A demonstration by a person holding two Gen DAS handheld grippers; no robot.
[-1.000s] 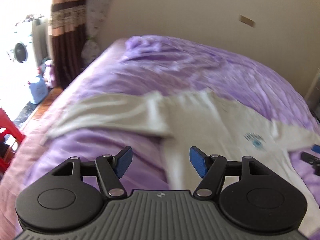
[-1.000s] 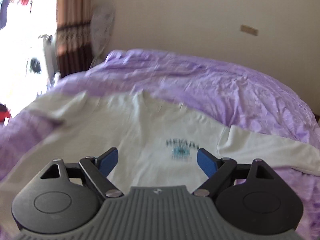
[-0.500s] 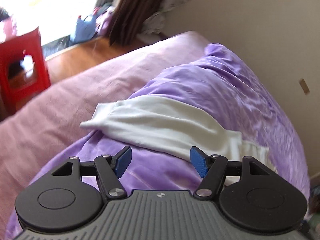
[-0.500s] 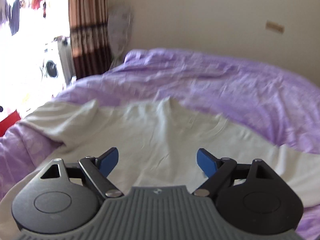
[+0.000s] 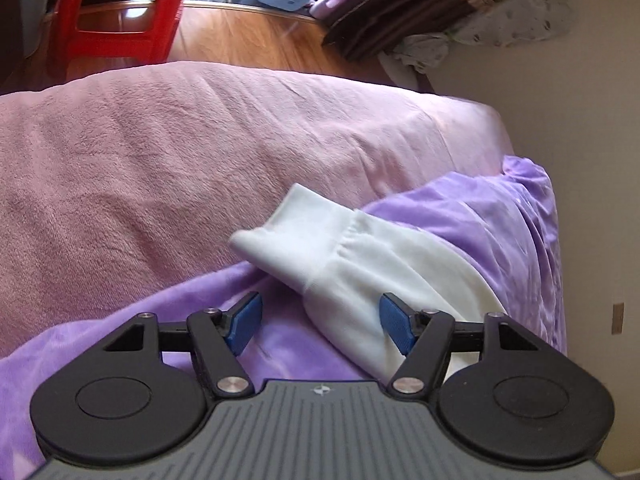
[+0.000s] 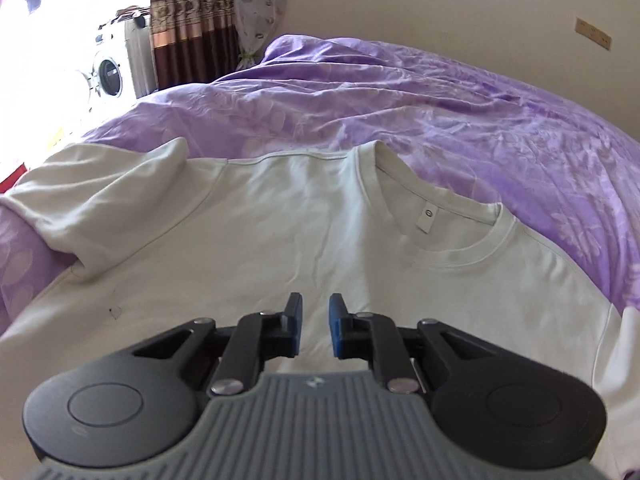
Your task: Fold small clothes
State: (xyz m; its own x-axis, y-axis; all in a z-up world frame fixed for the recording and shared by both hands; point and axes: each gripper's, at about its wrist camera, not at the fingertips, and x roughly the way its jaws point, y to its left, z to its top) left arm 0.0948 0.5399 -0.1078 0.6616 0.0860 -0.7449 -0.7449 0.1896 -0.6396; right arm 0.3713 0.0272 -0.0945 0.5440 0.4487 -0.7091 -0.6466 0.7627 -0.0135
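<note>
Between the blue pads of the left gripper lay the end of a white sleeve, its ribbed cuff pointing up and away from the gripper toward the pink blanket, while the rest of the sleeve ran back under the right-hand pad. The jaws were spread wide, though they had just been closing a little, and the sleeve lay between them without either pad pressing on it. Ahead of the right gripper the white sweatshirt lay flat and face up on the purple duvet, its collar ahead and to the right of the pads. Its shoulder line ran left to right across that view, with the other sleeve trailing off to the left. That gripper's jaws had just been closing and stood nearly together, a narrow gap left between the pads; whether they had pinched up any of the chest cloth could not be told, since the fabric there looked smooth. The likely trouble lay with the left side: the sleeve sat nearer the right pad than the middle, so a closing grip could catch only an edge and let the cuff slip out on lifting. It could also gather the duvet beneath along with the sleeve. On the right, a pinch that took only air would leave the body unanchored, so it might drag when the sleeve was folded across.
</note>
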